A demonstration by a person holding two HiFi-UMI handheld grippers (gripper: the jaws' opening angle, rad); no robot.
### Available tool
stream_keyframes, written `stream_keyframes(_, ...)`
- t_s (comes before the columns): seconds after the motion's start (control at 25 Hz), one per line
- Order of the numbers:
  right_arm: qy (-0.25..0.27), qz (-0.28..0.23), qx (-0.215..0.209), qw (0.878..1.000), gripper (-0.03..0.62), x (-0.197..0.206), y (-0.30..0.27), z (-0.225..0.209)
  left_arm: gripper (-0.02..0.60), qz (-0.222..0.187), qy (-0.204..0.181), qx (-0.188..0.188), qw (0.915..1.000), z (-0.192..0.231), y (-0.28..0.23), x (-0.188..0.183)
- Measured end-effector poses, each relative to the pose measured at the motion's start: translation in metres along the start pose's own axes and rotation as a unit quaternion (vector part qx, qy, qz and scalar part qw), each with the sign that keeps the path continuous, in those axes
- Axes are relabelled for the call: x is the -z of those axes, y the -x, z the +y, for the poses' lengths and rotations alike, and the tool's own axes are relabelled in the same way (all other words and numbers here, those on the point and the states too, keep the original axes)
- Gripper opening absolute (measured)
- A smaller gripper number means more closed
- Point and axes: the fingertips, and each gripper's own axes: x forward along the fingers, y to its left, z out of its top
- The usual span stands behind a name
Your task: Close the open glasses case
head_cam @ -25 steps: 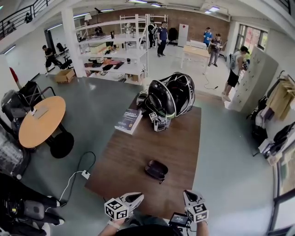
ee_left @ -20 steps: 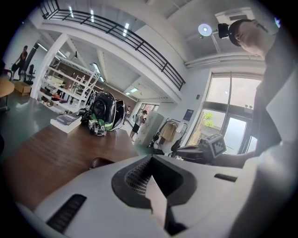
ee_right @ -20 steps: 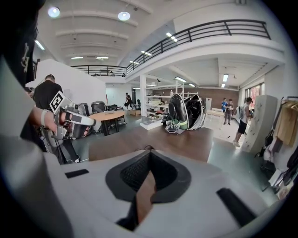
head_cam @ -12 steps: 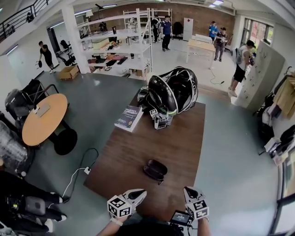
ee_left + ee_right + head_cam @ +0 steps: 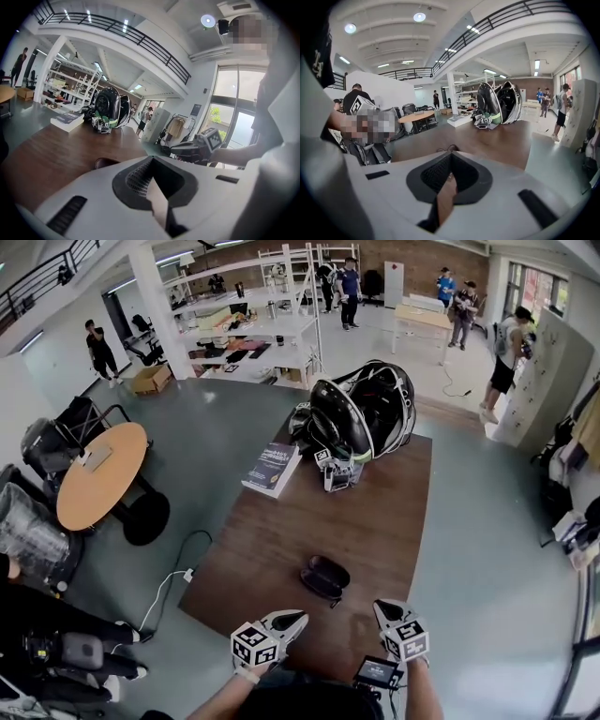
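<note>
The dark glasses case [image 5: 324, 577] lies on the brown table [image 5: 281, 549], a little in from the near edge, its lid slightly raised. My left gripper [image 5: 289, 620] hovers at the near edge, left of and short of the case, with its jaws together and nothing between them. My right gripper [image 5: 381, 608] is level with it on the right, also shut and empty. In the left gripper view the case [image 5: 105, 162] peeks over the closed jaws of the left gripper [image 5: 151, 164], and the right gripper [image 5: 197, 147] shows beyond. The right gripper [image 5: 450, 157] points along the table.
At the far end of the table sit a big black helmet bag [image 5: 361, 418], a small green-and-white device [image 5: 339, 474] and a book [image 5: 272, 468]. A round wooden table [image 5: 98, 474] and a floor cable with plug [image 5: 187, 575] are to the left. People stand far back.
The head view has tilted, so the table sits lower in the frame. Both grippers have crept a little forward toward the case and remain shut.
</note>
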Motion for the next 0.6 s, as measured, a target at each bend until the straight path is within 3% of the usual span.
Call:
stream_keyframes(0.24, 0.006, 0.034, -0.011, 0.999, -0.014, 0.004, -0.030, -0.008, 0.005, 0.022, 0.011, 0.000, 0.9997, 0.032, -0.028, 0.005)
stream_keyframes(0.6, -0.025, 0.084, -0.052, 0.995, -0.004, 0.030, -0.080, -0.016, 0.005, 0.061, 0.033, -0.006, 0.9976, 0.083, -0.076, 0.028)
